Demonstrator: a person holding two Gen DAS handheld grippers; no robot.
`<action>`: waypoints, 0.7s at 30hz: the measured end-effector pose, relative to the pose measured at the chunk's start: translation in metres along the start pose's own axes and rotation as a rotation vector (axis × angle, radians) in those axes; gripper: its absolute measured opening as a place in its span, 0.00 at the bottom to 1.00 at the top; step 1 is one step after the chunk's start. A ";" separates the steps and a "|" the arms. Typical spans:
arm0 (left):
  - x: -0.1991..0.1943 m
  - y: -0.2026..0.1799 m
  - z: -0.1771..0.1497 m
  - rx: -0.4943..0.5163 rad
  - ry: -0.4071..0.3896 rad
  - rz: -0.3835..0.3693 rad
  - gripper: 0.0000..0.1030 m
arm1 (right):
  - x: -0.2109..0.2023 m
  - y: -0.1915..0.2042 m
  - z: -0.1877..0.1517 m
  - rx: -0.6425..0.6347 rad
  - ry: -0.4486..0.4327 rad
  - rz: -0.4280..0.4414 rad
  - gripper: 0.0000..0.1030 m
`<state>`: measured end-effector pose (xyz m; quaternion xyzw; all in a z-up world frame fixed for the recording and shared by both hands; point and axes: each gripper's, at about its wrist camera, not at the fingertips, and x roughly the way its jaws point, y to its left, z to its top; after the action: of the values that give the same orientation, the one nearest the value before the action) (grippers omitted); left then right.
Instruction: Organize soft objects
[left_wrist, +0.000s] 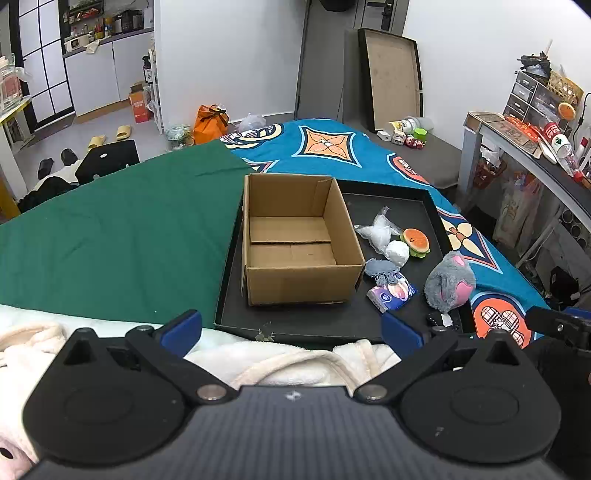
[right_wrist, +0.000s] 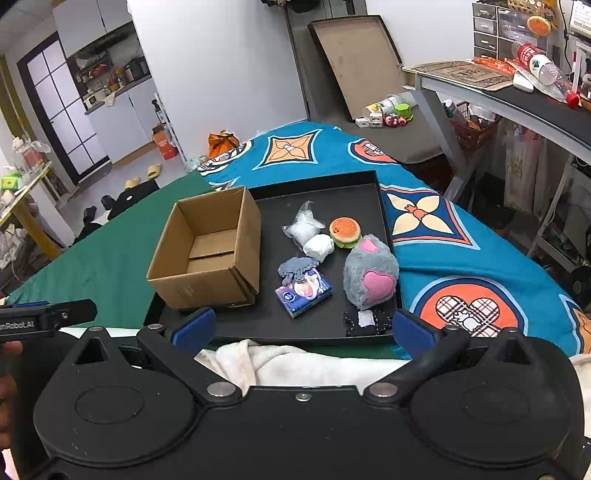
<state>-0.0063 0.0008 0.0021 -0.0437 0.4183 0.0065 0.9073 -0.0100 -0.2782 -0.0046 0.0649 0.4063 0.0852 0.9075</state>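
Both grippers, left gripper (left_wrist: 291, 328) and right gripper (right_wrist: 301, 328), jaws spread wide, holding nothing | shallow black tray (right_wrist: 354, 184) at 12 o'clock | empty brown cardboard box (right_wrist: 207, 254) at 11 | fluffy grey plush paw with pink heart pads (right_wrist: 371, 273) at 1, beside squishy burger toy (right_wrist: 345, 232)

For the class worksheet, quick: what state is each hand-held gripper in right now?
Left hand-held gripper: open, holding nothing.
Right hand-held gripper: open, holding nothing.
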 end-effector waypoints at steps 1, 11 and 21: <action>-0.001 0.001 0.000 -0.001 -0.001 -0.001 1.00 | -0.001 0.000 0.000 -0.002 -0.002 -0.003 1.00; -0.006 0.004 -0.001 -0.003 -0.007 0.006 1.00 | -0.003 0.003 -0.005 -0.011 -0.002 -0.012 1.00; -0.009 0.000 -0.006 0.011 -0.011 0.005 1.00 | -0.005 0.002 -0.009 -0.008 -0.008 -0.034 1.00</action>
<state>-0.0166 0.0010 0.0046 -0.0376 0.4135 0.0069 0.9097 -0.0201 -0.2773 -0.0063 0.0547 0.4033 0.0710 0.9107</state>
